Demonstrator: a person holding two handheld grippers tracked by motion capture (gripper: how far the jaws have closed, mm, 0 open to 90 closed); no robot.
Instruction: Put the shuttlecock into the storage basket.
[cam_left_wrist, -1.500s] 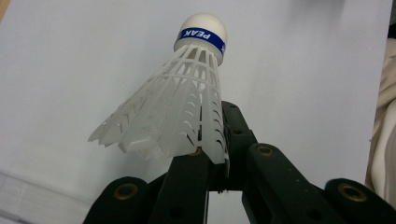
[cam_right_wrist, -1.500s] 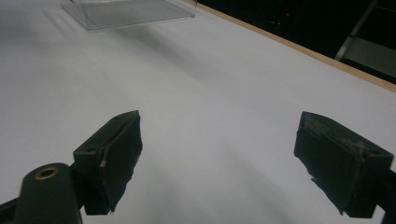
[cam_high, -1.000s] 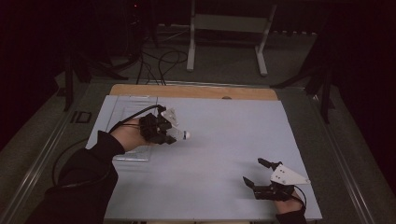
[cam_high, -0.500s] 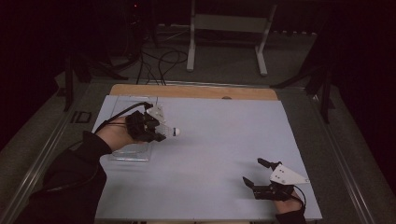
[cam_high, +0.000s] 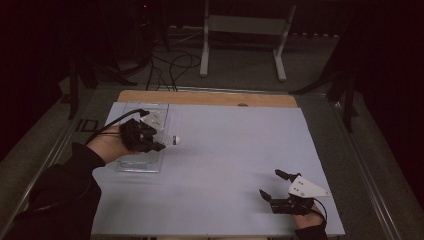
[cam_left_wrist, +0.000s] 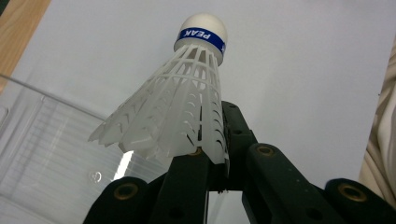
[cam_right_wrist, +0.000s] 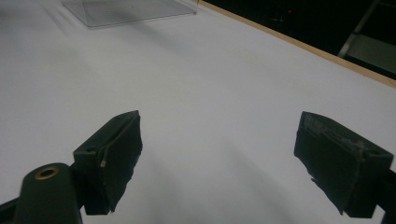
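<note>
Shuttlecock (cam_left_wrist: 187, 107) clamped in the left gripper's (cam_high: 150, 140) jaws over the clear tray (cam_high: 142, 165), not yet released; right gripper (cam_high: 282, 192) gapes idle

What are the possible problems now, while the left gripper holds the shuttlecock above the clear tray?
The left gripper pinches only the thin edge of the shuttlecock skirt, so the plastic may bend or slip out. The clear tray looks light; a bump from the hand might push it across the table.
</note>
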